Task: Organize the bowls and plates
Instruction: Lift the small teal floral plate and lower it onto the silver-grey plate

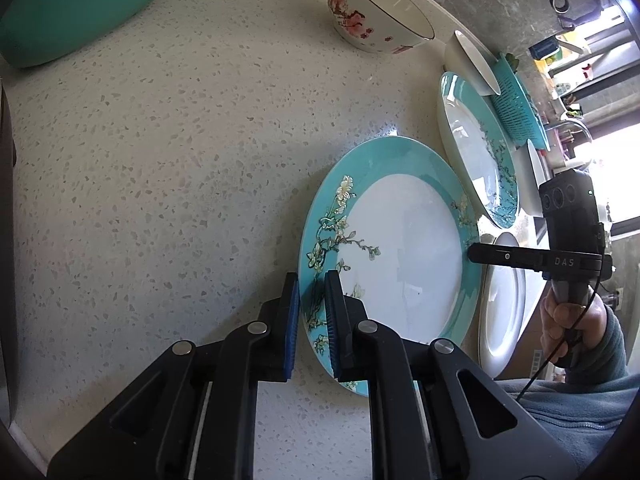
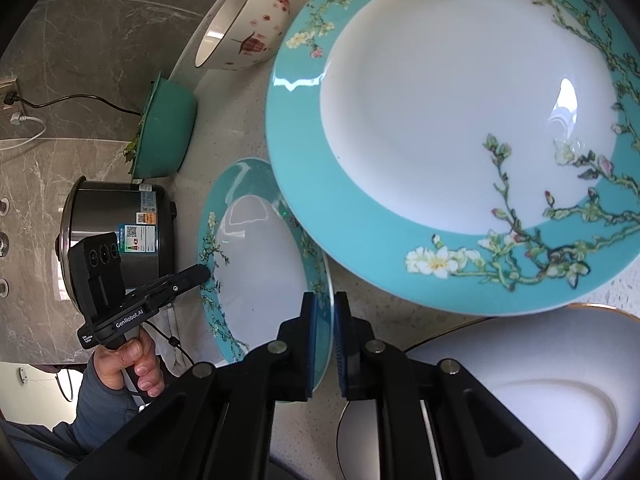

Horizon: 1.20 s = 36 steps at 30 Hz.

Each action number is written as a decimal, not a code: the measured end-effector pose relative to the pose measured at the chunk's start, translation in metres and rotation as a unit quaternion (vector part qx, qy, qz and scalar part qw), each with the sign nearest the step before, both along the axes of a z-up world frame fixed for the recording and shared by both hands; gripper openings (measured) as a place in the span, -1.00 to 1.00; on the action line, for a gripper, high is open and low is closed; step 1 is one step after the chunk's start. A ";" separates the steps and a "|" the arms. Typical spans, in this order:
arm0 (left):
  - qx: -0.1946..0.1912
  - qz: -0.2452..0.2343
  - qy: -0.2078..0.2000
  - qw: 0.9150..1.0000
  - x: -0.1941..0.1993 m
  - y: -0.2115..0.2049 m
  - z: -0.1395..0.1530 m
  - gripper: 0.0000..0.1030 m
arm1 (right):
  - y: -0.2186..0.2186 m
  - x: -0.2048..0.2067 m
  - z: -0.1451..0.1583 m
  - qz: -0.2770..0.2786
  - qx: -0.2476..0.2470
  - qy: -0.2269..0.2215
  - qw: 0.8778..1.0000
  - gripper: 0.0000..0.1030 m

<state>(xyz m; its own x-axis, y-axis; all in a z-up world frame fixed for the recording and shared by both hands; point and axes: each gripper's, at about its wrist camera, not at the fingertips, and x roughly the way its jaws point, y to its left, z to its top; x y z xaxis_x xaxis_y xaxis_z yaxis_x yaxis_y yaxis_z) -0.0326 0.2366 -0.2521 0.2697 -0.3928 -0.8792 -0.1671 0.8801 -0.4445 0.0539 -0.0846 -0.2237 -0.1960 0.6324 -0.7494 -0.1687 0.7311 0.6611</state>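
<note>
Above the table point(image 1: 160, 160), both tongs, left point(image 1: 311, 320) and right point(image 2: 323, 340), pinch one teal plate point(image 1: 400, 248); next, stack it on its twin point(image 2: 440, 120).

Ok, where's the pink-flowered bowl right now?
In the left wrist view the bowl sits at the counter's far edge, top centre, beyond the teal plates, with the green bowl off to its left.
</note>
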 end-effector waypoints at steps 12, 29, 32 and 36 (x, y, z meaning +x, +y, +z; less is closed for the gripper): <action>0.000 -0.009 -0.008 1.000 -0.007 -0.010 0.028 -0.81 | -0.014 -0.003 0.018 -0.007 0.009 -0.004 1.000 -0.77; -0.013 -0.043 -0.024 0.999 -0.031 -0.133 0.069 -0.82 | -0.131 -0.037 0.055 -0.057 0.007 -0.004 0.998 -0.75; -0.010 -0.035 -0.018 0.999 -0.037 -0.162 0.068 -0.82 | -0.154 -0.037 0.053 -0.049 0.005 0.000 0.999 -0.75; -0.009 -0.027 -0.006 1.000 -0.044 -0.199 0.058 -0.81 | -0.181 -0.033 0.051 -0.040 0.002 0.001 0.999 -0.75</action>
<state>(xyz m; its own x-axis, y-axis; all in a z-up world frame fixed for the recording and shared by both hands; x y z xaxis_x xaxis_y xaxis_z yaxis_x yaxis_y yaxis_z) -0.0767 0.0375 -0.1936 0.2575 -0.4234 -0.8686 -0.1137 0.8794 -0.4624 0.0210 -0.2660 -0.1726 -0.1466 0.6498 -0.7459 -0.1078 0.7390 0.6650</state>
